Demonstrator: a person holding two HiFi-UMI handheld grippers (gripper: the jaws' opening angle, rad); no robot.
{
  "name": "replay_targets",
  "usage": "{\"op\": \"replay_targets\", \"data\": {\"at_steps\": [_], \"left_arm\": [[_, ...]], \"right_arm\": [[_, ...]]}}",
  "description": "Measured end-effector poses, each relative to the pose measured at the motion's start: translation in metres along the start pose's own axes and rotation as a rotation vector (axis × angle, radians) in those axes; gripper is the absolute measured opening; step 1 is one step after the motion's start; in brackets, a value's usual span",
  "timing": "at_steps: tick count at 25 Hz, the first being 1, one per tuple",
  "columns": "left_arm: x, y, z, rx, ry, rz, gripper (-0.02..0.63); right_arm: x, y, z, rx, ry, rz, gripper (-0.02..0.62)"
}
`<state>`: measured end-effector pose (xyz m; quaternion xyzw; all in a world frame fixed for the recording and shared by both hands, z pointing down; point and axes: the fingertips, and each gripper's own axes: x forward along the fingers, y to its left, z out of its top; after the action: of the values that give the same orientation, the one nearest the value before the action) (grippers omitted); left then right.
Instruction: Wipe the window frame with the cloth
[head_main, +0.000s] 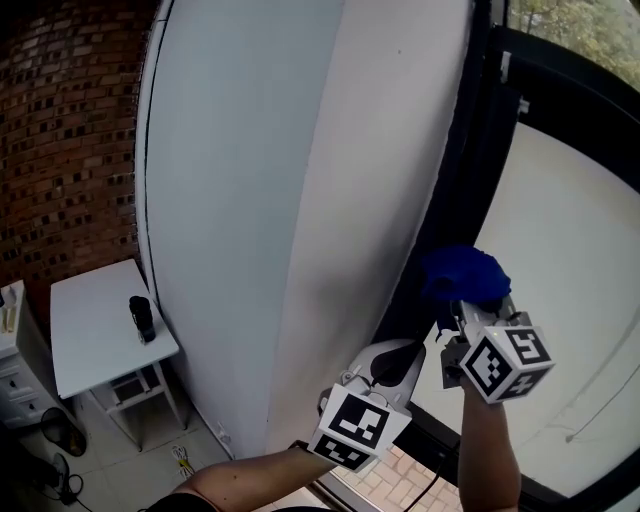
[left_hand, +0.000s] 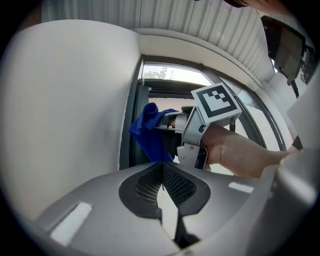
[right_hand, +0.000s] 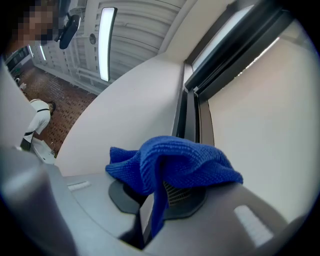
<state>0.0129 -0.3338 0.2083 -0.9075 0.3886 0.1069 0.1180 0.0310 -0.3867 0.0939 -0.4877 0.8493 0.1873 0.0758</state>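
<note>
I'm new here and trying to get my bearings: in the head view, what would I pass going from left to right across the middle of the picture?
Red brick wall → broad white wall → dark window frame → pale window pane.

Cloth (right_hand: 172, 162) over R hand-held gripper (right_hand: 161, 194) tips

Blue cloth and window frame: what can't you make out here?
- Contact between cloth and window frame: head view, the bunched cloth covers that spot.
- Right gripper tips: right gripper view, cloth drapes over them.
- Dark object on side table: head view, too small to identify.
</note>
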Motion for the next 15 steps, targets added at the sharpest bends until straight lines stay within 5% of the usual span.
{"op": "replay_targets", "data": {"at_steps": [15], "left_arm": [[0.057, 0.03, 0.103, 0.014, -0.173, 0.047, -0.006]], "right_arm": [[0.045, -0.031, 0.133, -0.118, -0.144, 0.001, 0.052]]}}
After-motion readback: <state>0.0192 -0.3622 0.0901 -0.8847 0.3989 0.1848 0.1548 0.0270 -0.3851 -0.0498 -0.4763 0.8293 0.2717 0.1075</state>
